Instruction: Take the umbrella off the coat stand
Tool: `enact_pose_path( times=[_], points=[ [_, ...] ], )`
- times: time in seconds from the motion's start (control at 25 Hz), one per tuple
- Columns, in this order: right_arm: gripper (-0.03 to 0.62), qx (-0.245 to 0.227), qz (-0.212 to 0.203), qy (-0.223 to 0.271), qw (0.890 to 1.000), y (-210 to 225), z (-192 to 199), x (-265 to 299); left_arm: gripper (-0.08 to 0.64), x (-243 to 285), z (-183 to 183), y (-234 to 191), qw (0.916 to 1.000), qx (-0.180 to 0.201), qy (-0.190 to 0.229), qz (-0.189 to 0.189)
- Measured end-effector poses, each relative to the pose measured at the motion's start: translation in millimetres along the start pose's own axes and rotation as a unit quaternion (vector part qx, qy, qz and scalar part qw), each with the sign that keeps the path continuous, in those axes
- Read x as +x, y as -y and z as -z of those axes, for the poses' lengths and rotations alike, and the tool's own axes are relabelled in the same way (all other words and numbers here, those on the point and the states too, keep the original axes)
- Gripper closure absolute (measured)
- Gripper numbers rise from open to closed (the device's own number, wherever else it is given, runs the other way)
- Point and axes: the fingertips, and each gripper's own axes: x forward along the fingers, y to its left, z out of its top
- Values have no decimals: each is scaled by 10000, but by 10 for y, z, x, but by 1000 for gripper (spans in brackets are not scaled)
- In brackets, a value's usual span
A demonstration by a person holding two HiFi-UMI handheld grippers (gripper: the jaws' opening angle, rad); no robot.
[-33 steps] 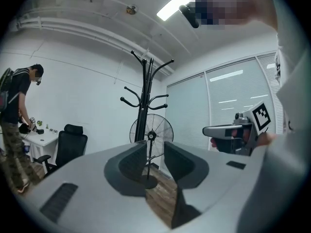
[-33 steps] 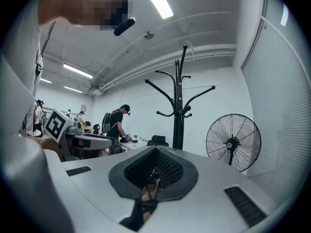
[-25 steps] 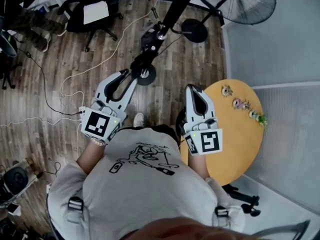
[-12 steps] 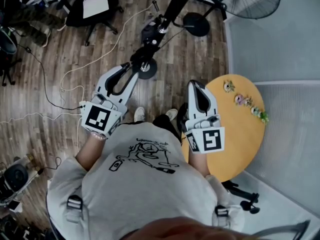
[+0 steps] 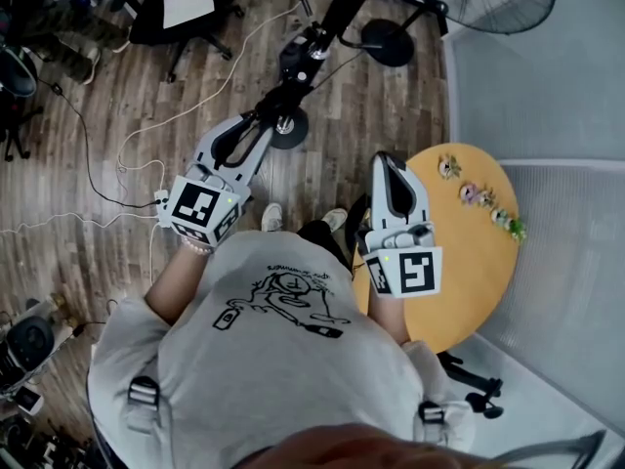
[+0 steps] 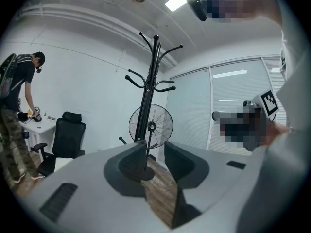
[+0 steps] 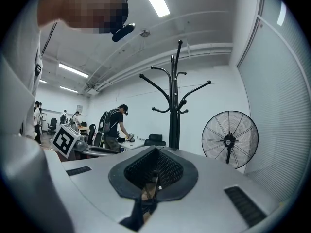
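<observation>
Head view: coat stand (image 5: 343,8) beyond fingers (image 5: 249,164)

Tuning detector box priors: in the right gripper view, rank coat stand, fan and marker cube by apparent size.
1. coat stand
2. fan
3. marker cube: smallest, though it sits nearest the camera, so this is apparent size only.
</observation>
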Motion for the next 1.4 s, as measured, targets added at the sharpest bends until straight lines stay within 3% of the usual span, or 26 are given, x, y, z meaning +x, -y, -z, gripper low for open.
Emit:
enact_pose_path(
  times=[0.36,0.64,1.4],
  points=[
    [577,3,75,-10,10000,102,-9,23,439,275,329,-139,9995,116,-284,-119],
    [578,-1,98,-63,9999,140,41,29,433,442,638,-320,9992,-41,-299,-254],
    [577,-151,67,-125,9998,205,-10,94,413,980,1496,-593,9934,324,-1000,-449]
  ],
)
